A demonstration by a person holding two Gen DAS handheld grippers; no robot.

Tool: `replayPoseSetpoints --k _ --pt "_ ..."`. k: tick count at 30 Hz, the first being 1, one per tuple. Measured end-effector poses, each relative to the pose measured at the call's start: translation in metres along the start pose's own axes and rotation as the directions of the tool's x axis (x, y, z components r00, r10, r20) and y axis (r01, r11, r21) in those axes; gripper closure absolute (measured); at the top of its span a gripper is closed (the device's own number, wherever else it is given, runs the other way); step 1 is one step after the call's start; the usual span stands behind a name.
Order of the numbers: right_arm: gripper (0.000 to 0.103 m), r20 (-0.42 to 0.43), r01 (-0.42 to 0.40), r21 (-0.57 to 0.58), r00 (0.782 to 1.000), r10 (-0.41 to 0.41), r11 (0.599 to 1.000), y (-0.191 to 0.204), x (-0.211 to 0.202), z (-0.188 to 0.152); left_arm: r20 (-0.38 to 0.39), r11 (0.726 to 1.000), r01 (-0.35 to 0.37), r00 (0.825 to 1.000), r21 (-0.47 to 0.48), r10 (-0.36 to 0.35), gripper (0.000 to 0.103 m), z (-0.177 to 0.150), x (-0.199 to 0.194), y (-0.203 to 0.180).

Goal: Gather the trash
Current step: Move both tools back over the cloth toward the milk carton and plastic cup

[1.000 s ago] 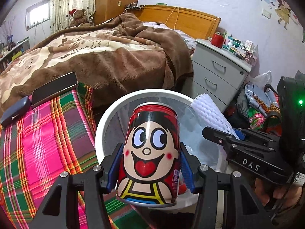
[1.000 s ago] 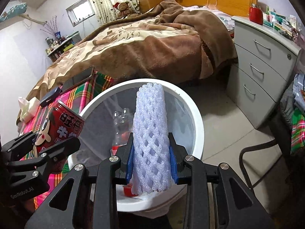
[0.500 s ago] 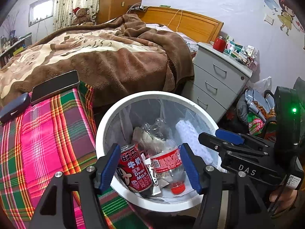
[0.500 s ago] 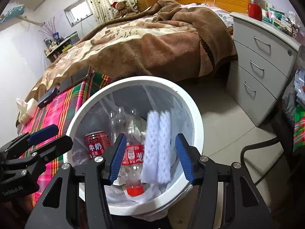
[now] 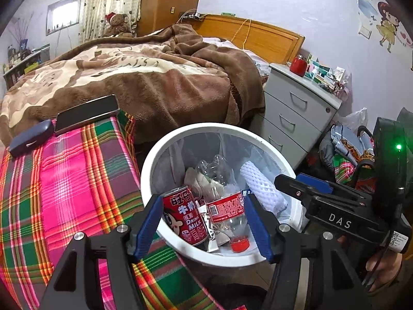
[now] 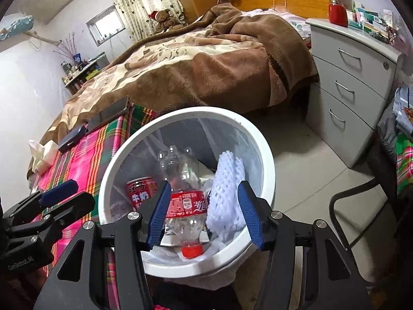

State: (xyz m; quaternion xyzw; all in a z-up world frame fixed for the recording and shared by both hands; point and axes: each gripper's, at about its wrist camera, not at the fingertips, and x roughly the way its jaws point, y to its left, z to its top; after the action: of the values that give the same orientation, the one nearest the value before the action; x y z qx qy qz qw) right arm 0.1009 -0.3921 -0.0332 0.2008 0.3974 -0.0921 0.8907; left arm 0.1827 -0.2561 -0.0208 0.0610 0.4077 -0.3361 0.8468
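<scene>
A white round trash bin [image 5: 180, 137] [image 6: 265, 155] stands by the bed. Inside lie a red cartoon milk can [image 5: 184, 214] [image 6: 140, 192], a clear plastic bottle with a red label [image 5: 224, 204] [image 6: 184, 201] and a white foam net sleeve [image 5: 260, 188] [image 6: 227, 196]. My left gripper [image 5: 204, 222] is open and empty above the bin's near rim. My right gripper [image 6: 204, 211] is open and empty above the bin too. Each gripper shows in the other's view, the right one [image 5: 304, 188] and the left one [image 6: 62, 196].
A plaid cloth [image 5: 64, 180] covers the surface to the left, with a phone [image 5: 85, 113] and a dark case [image 5: 31, 137] on it. A bed with a brown blanket [image 5: 155, 82] lies behind. A grey drawer unit [image 6: 353, 77] stands at right. A chair leg [image 6: 343, 206] curves at the right.
Both grippers opened. The can dropped from the left one and the foam sleeve from the right one into the bin, where they now lie still.
</scene>
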Motion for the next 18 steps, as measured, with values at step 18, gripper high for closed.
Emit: replayPoseSetpoints --k 18 --pt "0.047 0.055 -0.062 -0.118 0.996 0.068 0.991 0.048 -0.022 -0.016 0.087 0.997 -0.055 0.994 -0.062 0.06 0.038 -0.032 -0.073 0.028"
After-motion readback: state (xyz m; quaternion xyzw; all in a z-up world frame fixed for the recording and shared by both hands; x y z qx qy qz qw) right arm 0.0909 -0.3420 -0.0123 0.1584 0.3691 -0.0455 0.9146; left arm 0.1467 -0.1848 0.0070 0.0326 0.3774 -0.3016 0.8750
